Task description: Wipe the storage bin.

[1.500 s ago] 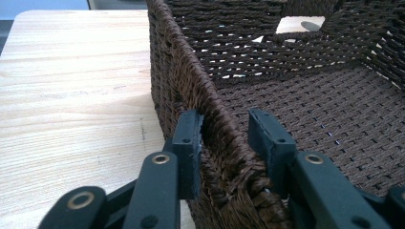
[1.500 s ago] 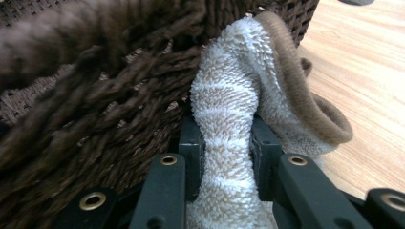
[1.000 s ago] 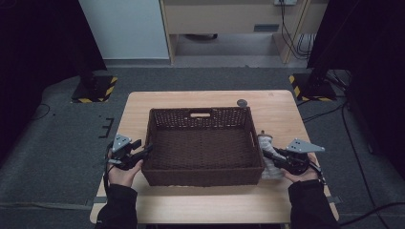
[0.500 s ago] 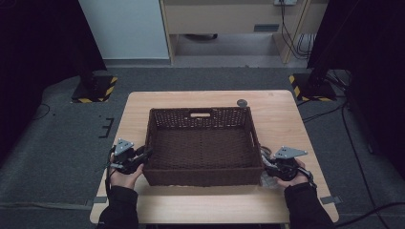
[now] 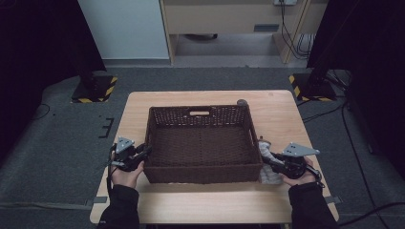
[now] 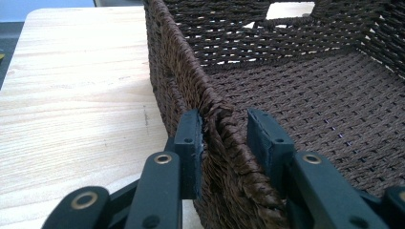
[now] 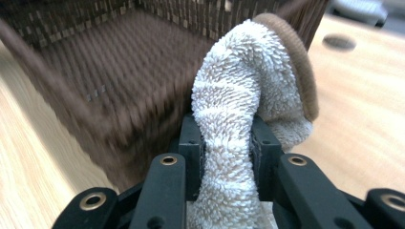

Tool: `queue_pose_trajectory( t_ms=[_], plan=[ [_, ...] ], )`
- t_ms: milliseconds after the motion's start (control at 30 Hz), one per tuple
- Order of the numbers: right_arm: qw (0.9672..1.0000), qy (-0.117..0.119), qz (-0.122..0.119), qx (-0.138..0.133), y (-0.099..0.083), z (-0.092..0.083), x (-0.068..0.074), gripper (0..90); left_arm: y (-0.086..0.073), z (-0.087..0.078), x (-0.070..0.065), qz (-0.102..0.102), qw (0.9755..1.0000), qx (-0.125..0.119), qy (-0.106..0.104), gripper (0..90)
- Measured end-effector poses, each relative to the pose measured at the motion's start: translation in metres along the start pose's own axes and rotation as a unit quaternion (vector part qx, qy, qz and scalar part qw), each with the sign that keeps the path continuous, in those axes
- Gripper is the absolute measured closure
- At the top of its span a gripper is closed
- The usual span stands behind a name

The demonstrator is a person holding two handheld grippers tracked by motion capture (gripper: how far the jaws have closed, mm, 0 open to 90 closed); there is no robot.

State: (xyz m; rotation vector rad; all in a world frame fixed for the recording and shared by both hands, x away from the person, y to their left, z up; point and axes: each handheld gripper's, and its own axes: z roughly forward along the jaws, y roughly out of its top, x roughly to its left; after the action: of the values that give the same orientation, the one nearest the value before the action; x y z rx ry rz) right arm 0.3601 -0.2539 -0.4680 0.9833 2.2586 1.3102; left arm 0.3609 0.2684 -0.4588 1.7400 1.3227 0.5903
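Note:
A dark brown wicker basket stands in the middle of the wooden table. My left gripper sits astride the basket's left wall near the front corner. In the left gripper view its jaws have just been closing, with the woven rim between the pads and pinched by them. My right gripper is at the basket's right wall, outside it. It is shut on a white terry towel with a brown hem, which bulges up above the pads. The towel hangs down beside the basket.
A small dark round thing lies on the table behind the basket's far right corner. Bare tabletop runs along the front edge and both sides. Stands with yellow-black striped feet flank the table on the floor.
The left gripper's jaws have closed in on the basket's left wall. The right gripper has shifted slightly beside the right wall, still holding the towel.

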Motion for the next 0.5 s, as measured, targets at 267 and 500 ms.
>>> queue_pose_trajectory(
  t_ms=[267,500],
  plan=[
    [0.9973,0.007,-0.003,0.073,-0.017,0.028,0.000,72.7,0.003,0.005,0.004,-0.006,1.0000,-0.005,0.003,65.6],
    [0.9997,-0.002,0.006,-0.025,0.006,-0.009,-0.004,72.8,0.004,0.006,0.005,-0.007,0.9999,-0.006,0.005,65.5]
  ],
)
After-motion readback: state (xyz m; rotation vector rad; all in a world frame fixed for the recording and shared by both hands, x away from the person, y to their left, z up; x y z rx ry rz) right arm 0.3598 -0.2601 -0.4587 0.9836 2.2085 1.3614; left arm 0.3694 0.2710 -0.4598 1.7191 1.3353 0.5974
